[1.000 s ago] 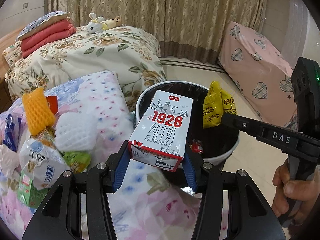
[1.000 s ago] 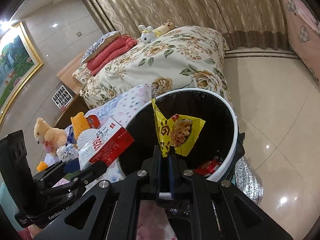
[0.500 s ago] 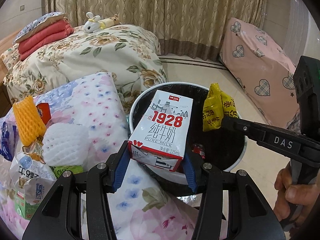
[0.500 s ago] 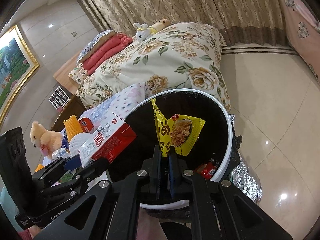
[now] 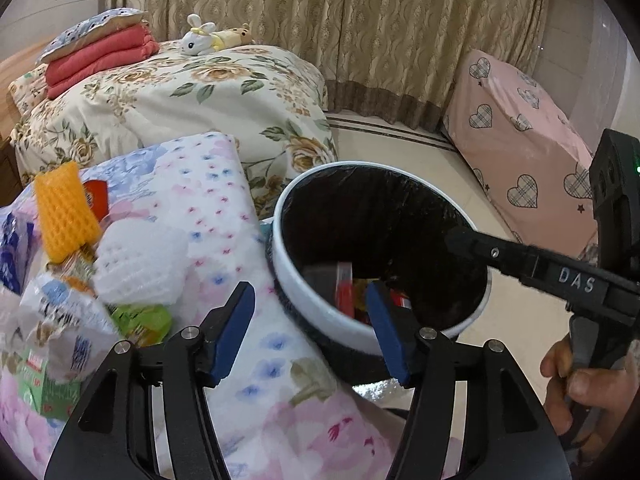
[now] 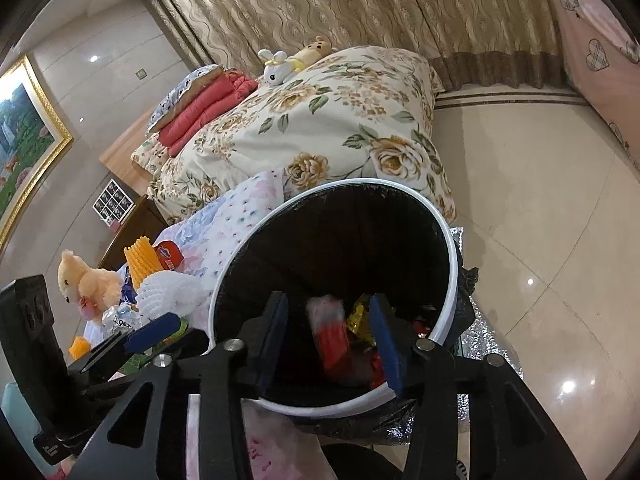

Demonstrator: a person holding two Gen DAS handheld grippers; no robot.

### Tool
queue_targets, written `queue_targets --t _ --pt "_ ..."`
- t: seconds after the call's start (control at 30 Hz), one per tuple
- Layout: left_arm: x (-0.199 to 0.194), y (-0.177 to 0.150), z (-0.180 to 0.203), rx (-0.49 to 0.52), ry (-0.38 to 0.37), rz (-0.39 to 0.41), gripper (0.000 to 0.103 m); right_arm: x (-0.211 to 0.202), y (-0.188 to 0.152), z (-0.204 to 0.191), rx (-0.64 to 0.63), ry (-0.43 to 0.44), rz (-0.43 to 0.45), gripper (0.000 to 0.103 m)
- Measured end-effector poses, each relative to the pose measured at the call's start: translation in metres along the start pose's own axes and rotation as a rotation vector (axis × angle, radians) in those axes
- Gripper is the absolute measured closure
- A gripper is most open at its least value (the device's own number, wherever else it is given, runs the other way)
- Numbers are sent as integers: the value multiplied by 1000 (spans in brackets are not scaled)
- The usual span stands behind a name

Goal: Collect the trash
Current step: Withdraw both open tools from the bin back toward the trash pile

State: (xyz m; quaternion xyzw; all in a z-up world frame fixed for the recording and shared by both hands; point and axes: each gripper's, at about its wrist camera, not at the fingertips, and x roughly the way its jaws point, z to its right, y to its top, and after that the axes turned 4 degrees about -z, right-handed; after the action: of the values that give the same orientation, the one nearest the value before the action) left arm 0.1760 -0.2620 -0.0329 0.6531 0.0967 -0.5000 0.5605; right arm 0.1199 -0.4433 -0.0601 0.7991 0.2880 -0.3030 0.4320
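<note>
Both drops done since a second ago: in the left wrist view the milk carton [image 5: 345,285] has left the left gripper [image 5: 310,330], jaws now spread wide and empty at the near rim of the bin [image 5: 320,312], remaining trash pile [image 5: 100,280] sitting on the floral cloth [image 5: 224,208] beside it. Right wrist view: right gripper [image 6: 328,344] also wide open and empty over the bin mouth, yellow snack bag [image 6: 360,316] and blurred carton down inside the liner. Leftover wrappers and white foam net [image 6: 168,292] look light, soft and crushable, so pinch a bunched fold mid-body.
</note>
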Motion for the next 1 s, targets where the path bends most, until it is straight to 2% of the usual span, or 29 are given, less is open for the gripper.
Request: queue_targets --t 0.07,0.13,0.23,0.4,0.6,1.0 --pt "-6 -6 -4 -8 0 3 43 -3 -1 -4 -3 8 12 38" --pt "-13 -14 -8 -19 -3 5 43 -6 -5 -10 -11 15 28 29" --pt "-25 -29 -16 -26 4 12 43 -10 -12 -21 -29 22 39 23" --pt "-45 -52 -33 -46 23 18 42 -13 -23 -41 -56 44 46 21" --pt "-66 -80 -68 -119 58 19 41 -10 -41 -66 -94 76 33 19" --pt "-87 -115 -129 -255 151 29 41 11 -76 -112 -171 129 -39 19"
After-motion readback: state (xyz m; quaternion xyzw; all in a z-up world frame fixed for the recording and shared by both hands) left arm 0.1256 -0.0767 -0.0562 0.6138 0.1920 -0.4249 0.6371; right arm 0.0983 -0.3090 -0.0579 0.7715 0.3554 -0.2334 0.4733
